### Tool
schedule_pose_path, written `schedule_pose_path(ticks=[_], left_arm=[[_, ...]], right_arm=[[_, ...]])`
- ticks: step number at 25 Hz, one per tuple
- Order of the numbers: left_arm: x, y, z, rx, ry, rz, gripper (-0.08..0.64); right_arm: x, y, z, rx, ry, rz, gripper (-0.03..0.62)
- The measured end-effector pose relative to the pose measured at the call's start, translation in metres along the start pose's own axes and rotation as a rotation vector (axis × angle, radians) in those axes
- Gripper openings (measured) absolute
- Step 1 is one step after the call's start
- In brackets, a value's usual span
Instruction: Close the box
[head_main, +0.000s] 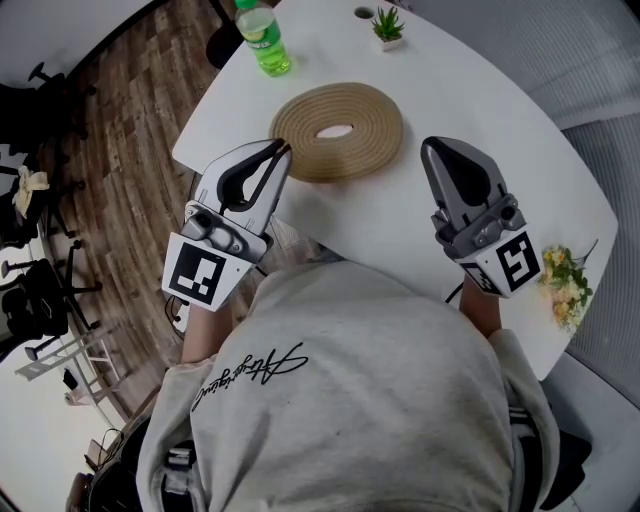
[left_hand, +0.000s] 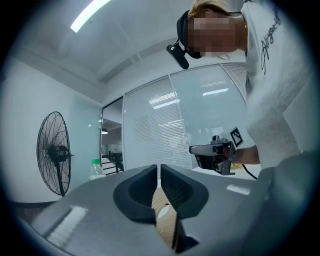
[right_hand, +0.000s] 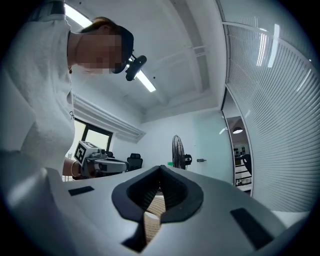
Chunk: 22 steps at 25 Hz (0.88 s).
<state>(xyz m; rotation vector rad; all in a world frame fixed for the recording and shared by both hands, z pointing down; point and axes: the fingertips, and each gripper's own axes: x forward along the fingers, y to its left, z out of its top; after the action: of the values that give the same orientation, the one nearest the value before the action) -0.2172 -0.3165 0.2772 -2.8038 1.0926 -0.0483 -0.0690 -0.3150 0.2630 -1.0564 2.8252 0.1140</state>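
Note:
A flat, round, tan woven thing (head_main: 337, 131) with an oval hole in its middle lies on the white table (head_main: 470, 90); no other box shows. My left gripper (head_main: 283, 148) is shut with nothing in it, its tips by the woven thing's left rim; whether they touch I cannot tell. My right gripper (head_main: 428, 143) is shut and empty, a little right of the rim. In the left gripper view the jaws (left_hand: 159, 170) meet, with woven weave (left_hand: 165, 217) showing below them. The right gripper view shows the same: shut jaws (right_hand: 160, 172) over a strip of weave (right_hand: 152, 220).
A green bottle (head_main: 263, 38) and a small potted plant (head_main: 388, 27) stand at the table's far side. A bunch of flowers (head_main: 565, 283) lies at the right edge. Wooden floor and office chairs lie to the left. A standing fan (left_hand: 54, 150) is beyond the table.

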Motion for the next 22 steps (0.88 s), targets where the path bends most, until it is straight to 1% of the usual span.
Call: schedule_pose_path(ticks=[5,10,16,22], left_arm=[[0.0001,-0.0014,-0.0023,-0.007,0.000,0.004,0.018],[0.0009,-0.0020,-0.0040,-0.004,0.007,0.005,0.017],[0.0037,-0.0022,-0.0066,-0.006,0.011,0.001,0.017],[0.0087,-0.0019,-0.0079,-0.009,0.007,-0.007,0.015]], right_arm=[[0.0005,0.0047,-0.0045,-0.030,0.022,0.023,0.003],[0.0018,0.0093,-0.0055,-0.037,0.033,0.034,0.002],[0.0034,0.0087,-0.0069,-0.037,0.035,0.030,0.003],[0.0067,0.0078,-0.0116,-0.049,0.059,0.019,0.002]])
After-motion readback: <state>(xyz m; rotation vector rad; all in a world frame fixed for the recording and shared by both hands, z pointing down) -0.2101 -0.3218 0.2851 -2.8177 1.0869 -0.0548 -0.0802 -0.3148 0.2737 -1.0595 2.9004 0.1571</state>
